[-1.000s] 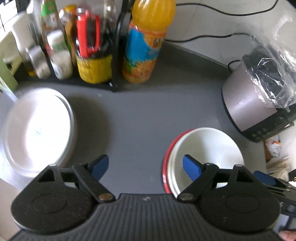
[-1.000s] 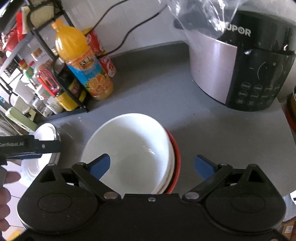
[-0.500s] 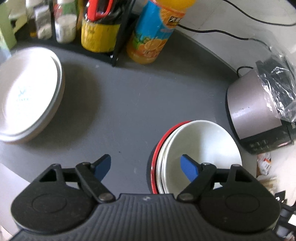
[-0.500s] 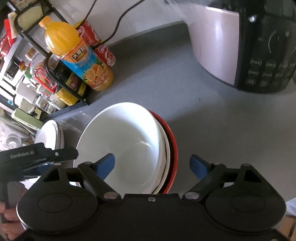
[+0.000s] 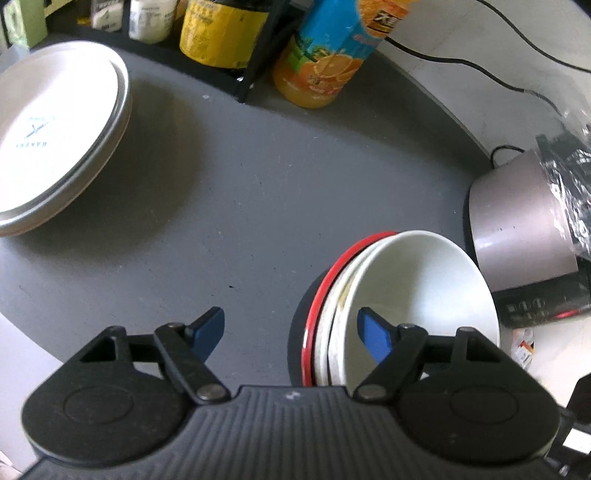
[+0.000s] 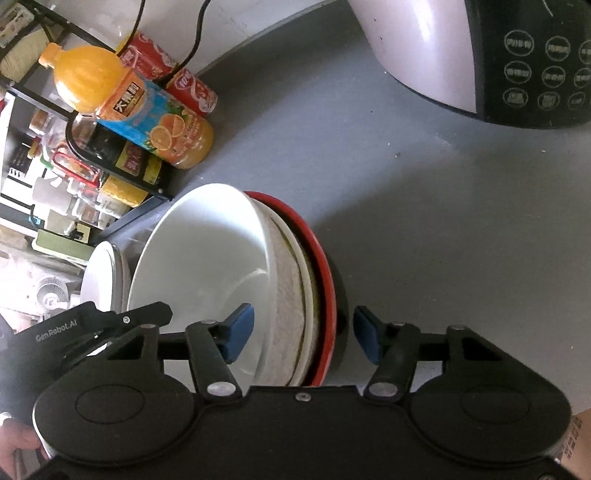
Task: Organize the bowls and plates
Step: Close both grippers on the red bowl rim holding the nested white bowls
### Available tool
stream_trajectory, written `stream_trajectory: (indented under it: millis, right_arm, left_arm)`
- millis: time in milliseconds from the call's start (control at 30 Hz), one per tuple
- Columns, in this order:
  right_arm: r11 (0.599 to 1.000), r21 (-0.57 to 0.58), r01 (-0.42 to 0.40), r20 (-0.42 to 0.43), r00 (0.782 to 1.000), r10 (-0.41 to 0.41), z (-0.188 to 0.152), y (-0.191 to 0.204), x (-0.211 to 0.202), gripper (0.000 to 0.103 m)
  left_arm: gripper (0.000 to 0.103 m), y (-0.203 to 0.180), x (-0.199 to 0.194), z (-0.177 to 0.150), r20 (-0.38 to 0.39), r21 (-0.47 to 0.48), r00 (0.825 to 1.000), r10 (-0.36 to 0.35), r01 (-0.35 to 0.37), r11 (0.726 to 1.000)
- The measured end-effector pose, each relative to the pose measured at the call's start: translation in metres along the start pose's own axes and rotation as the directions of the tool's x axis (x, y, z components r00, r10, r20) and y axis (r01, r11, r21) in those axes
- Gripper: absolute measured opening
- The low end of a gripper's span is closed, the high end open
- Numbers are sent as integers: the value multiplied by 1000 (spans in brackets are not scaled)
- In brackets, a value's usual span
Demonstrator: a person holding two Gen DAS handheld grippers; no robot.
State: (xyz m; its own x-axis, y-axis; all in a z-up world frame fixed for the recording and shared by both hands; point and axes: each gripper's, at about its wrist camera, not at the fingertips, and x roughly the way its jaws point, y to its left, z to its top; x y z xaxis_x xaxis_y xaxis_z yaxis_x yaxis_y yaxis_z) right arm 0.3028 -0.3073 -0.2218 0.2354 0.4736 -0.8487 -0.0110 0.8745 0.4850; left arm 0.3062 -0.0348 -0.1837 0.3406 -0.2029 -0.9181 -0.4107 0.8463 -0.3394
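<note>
A nest of bowls stands on the grey counter: a white bowl (image 5: 424,288) on top, a red bowl (image 5: 332,273) outermost. My left gripper (image 5: 291,330) straddles the nest's left rim, one finger inside the white bowl, the other outside; its jaws are closing and the pads touch nothing. In the right wrist view the white bowl (image 6: 199,251) and red bowl (image 6: 321,266) lie between the closing jaws of my right gripper (image 6: 303,334), with gaps at both pads. A stack of white plates (image 5: 55,129) sits far left.
An orange juice bottle (image 5: 325,66) and a black rack of jars (image 5: 221,33) line the back. A rice cooker (image 5: 524,221) under plastic stands right of the bowls. A red can (image 6: 177,77) and a cable lie behind. A hand (image 6: 18,443) shows at bottom left.
Both grippers have sunk toward the bowl nest, which now fills more of each view. The right jaws have narrowed markedly around its rim; the left jaws narrowed slightly.
</note>
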Motion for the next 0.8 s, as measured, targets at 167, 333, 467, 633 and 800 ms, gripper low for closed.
stream_trajectory:
  millis: [167, 333, 467, 633, 800]
  right_arm:
    - [1000, 19, 0, 3, 1000, 0, 3, -6, 2, 59]
    - [1000, 27, -16, -18, 1000, 17, 3, -11, 5, 45]
    - [1000, 8, -1, -21, 1000, 1, 2, -12, 5, 37]
    - [999, -42, 30, -16, 999, -31, 1, -5, 5, 33]
    - [997, -71, 28, -3, 1000, -28, -3, -5, 4, 32]
  left_arm:
    - [75, -1, 5, 1, -10, -9, 1000, -9, 9, 1000]
    - [41, 5, 16, -1, -79, -61, 995, -63, 58, 996]
    - [32, 9, 20, -4, -100, -109, 989, -113, 102, 989]
    - [30, -1, 18, -5, -102, -37, 992, -76, 72, 997]
    - [30, -2, 15, -10, -92, -8, 994, -65, 64, 998]
